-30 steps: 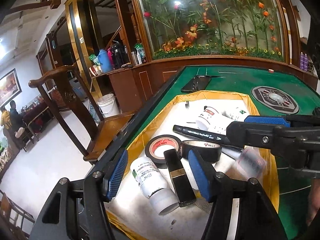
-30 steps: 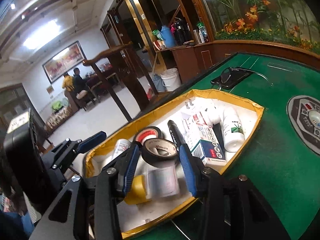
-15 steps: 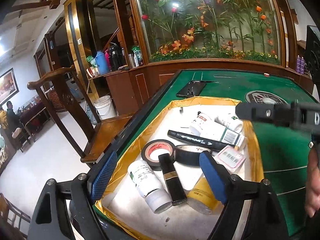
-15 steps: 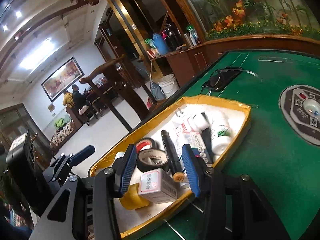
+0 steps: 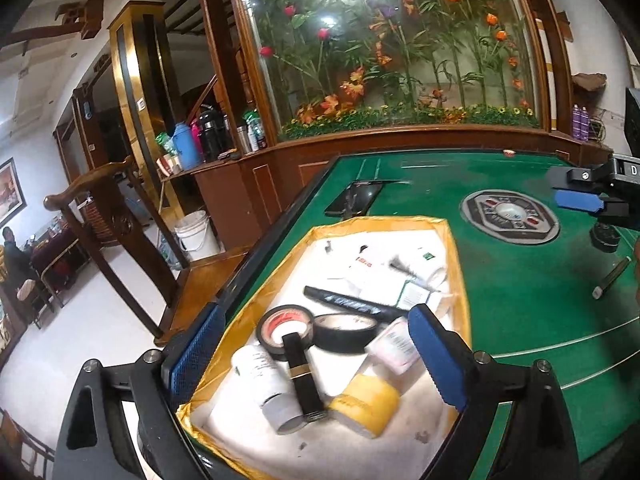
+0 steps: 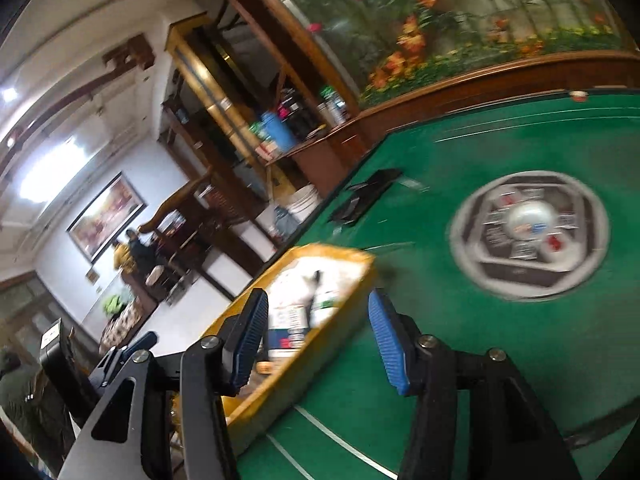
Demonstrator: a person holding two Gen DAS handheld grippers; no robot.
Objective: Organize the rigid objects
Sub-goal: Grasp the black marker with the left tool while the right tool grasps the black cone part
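Since a sec earlier, the left gripper had lifted back from the yellow-rimmed tray; its jaws had just been opening and stood wide w/ nothing pressed between the blue pads. The black lipstick tube, which had lain between the pads, lay free in the tray, leaning across the white bottle. The small white box, earlier between the right pads, now lay in the tray by the black tape roll, next to a yellow roll. The right gripper had swung off the tray toward the round control panel; its jaws had just been opening too, partly apart, nothing between them.

Also in the tray: red-core tape roll, black marker, white bottles & boxes at the far end. The tray sat at the near-left corner of a green felt table, w/ a dark phone beyond it. Room: wooden chair, white bucket, a big glass case of artificial flowers, people seated far off at left.

Right-wrist view was motion-blurred, so tray contents there were unreadable. Far-end labels were smeared in the left view. The right gripper showed only as a blue pad at the right edge of the left view. A thin dark stick lay on the felt; couldn't tell what it was.
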